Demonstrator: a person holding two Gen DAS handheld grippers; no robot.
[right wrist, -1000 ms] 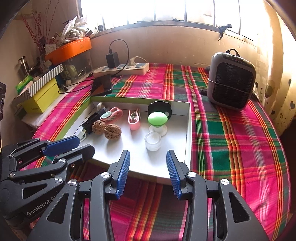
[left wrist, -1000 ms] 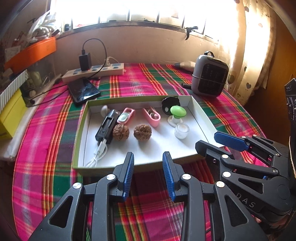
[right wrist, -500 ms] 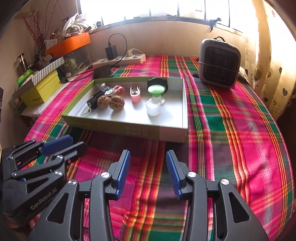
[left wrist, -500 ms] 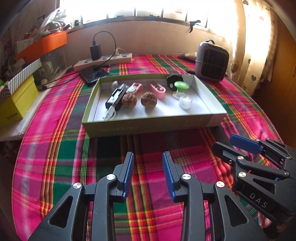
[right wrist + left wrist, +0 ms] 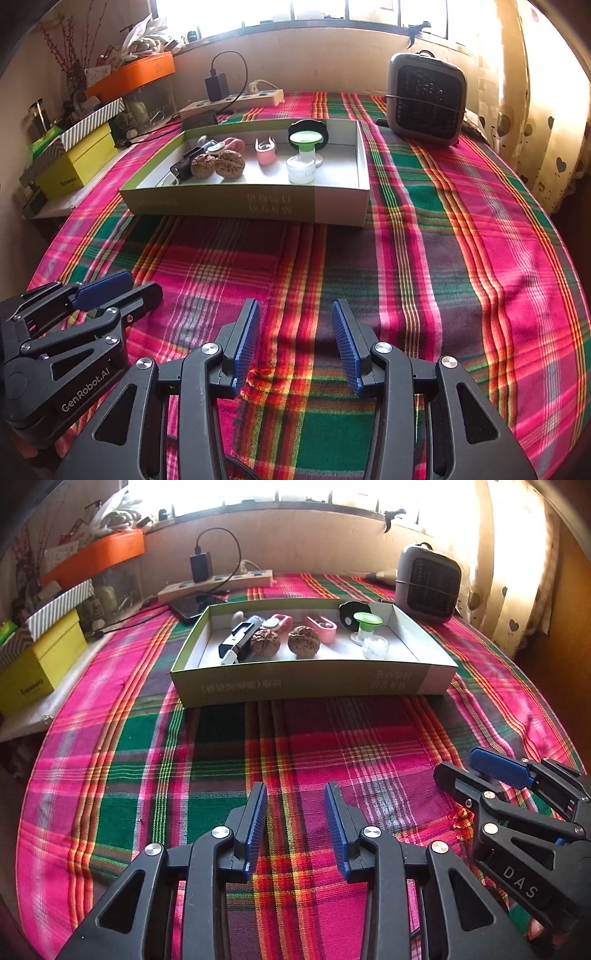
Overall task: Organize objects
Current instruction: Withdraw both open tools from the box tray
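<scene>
Both grippers are hanging over bare plaid cloth [image 5: 369,746], well short of the box [image 5: 314,681]; left gripper [image 5: 295,827] and right gripper [image 5: 295,343] are showing jaws apart, nothing between. Small items, walnuts [image 5: 282,641] included, are sitting lined up inside the box, probably sorted already, so hands look parked clear.

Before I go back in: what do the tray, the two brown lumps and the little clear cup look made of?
Tray: likely cardboard, matte, with thin folded walls, white inside and printed green outside. Brown lumps: look like whole walnuts with hard, wrinkled, dull shells. Clear cup: see-through and slightly glossy, glass or plastic; cannot tell which.
</scene>
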